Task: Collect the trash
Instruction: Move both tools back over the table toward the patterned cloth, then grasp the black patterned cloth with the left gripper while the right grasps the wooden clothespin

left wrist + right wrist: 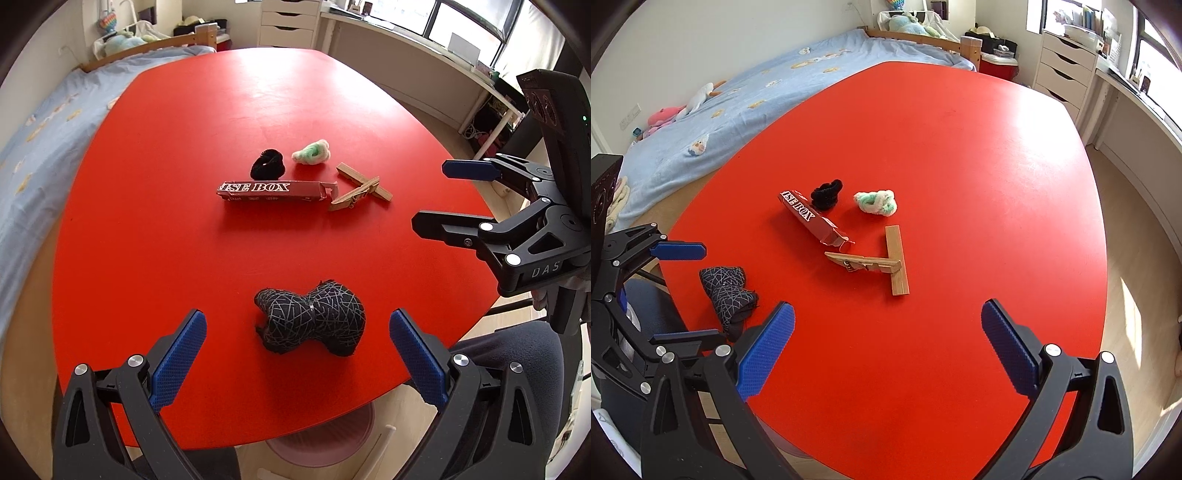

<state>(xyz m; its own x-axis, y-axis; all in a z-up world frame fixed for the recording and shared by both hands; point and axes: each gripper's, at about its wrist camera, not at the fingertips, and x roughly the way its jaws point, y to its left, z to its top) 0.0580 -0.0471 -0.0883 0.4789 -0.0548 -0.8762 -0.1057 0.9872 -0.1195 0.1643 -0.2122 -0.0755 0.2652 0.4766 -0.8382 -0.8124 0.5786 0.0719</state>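
My left claw (297,345) gapes wide around a lumpy black web-patterned cloth bundle (312,320) near the glossy red bench (147,240) edge. My right claw (888,343) is wide too, smooth bare bench between it and the wooden clothespin (864,263) ahead

Both views are fisheye cameras riding on the hand-held grippers, looking forward and down over the red surface (155,221) from its near edge. The left wrist view sits low and close above a black webbed bundle (312,319), with the right hand-held gripper (436,199) entering at its right edge. The right wrist view looks from further right, angled toward the far left and the bed (775,96), with the left hand-held gripper (690,295) at its left edge. Both share the mid-surface cluster: the red box (275,192), the wooden pieces (364,188) and the bundle.
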